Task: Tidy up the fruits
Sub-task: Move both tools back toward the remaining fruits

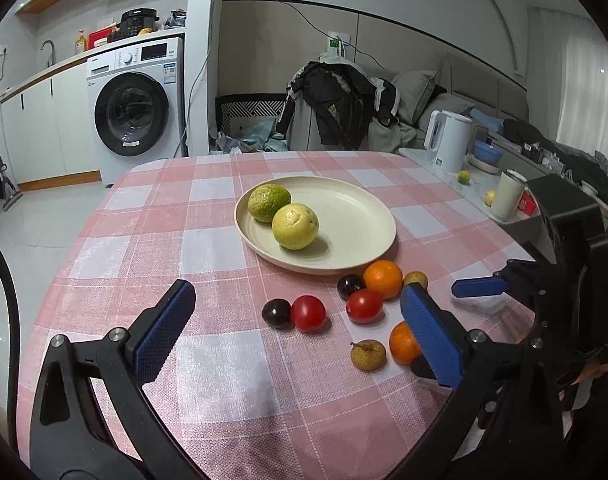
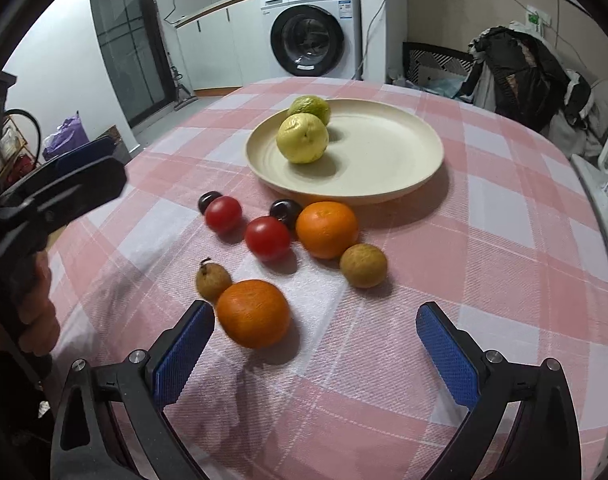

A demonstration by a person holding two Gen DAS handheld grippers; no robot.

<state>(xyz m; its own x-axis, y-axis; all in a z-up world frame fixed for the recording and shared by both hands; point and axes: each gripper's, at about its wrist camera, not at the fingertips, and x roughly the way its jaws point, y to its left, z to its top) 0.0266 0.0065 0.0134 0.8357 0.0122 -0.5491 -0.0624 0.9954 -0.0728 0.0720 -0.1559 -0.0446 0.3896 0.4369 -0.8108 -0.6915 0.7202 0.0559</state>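
two citrus fruits lie on the cream plate.

A pink-and-white checked cloth covers the counter; a cream plate bears one yellow fruit and one green fruit, beside orange, red, dark purple and brown fruits; blue-padded black fingers frame them

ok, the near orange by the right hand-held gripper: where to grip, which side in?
Grip the near orange across its widest middle, coming from the camera side with the right hand-held gripper, which is open and probably wide enough. It is round, so any pair of opposite sides works, but the brown fruit touches its far left; keep the left finger low and near.
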